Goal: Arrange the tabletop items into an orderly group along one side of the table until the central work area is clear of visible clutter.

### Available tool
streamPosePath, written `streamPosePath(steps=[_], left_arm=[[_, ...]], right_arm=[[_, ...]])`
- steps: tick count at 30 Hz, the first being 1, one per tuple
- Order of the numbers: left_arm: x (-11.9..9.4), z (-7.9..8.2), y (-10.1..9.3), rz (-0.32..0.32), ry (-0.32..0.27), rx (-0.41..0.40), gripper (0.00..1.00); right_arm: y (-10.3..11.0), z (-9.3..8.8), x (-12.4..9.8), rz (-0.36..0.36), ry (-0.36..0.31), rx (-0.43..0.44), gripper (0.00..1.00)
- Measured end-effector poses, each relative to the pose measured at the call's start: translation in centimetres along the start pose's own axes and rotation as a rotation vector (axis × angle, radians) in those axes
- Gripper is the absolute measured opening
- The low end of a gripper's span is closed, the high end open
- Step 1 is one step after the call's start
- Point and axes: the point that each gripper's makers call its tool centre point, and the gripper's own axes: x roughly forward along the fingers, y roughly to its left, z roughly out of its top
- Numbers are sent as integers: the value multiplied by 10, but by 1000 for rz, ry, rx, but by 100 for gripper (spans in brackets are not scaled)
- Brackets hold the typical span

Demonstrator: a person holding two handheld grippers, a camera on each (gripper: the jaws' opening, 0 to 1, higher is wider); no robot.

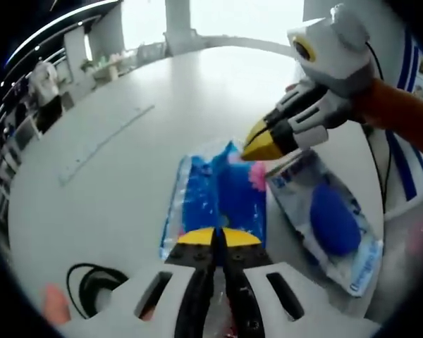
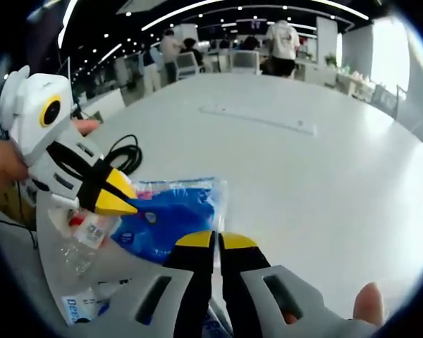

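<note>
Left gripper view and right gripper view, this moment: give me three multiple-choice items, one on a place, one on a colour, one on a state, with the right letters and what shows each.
1. Where does the black cable lie?
A. coiled on the white table beyond the blue packet
B. on top of the packet
C. hanging from the ceiling

2. What colour are the tips of the tongs?
A. red
B. yellow
C. green

3. How do the left gripper's tongs stand?
A. wide apart
C. one folded back
B. closed together at the edge of the blue packet

Answers: 1 A, the coil rests on bare tabletop behind the packet. 2 B, both grippers, including the right gripper, end in yellow. 3 B, no gap shows between the tips.
</note>
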Motion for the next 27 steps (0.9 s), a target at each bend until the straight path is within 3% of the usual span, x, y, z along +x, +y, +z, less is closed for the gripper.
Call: streamPosePath(steps=[16, 27], left_arm=[[-9, 26, 4, 17, -35, 38, 0], [-8, 47, 4, 17, -37, 82, 0]], right_arm=[[-12, 18, -23, -38, -63, 13, 3], [-24, 21, -36, -61, -88, 33, 3]])
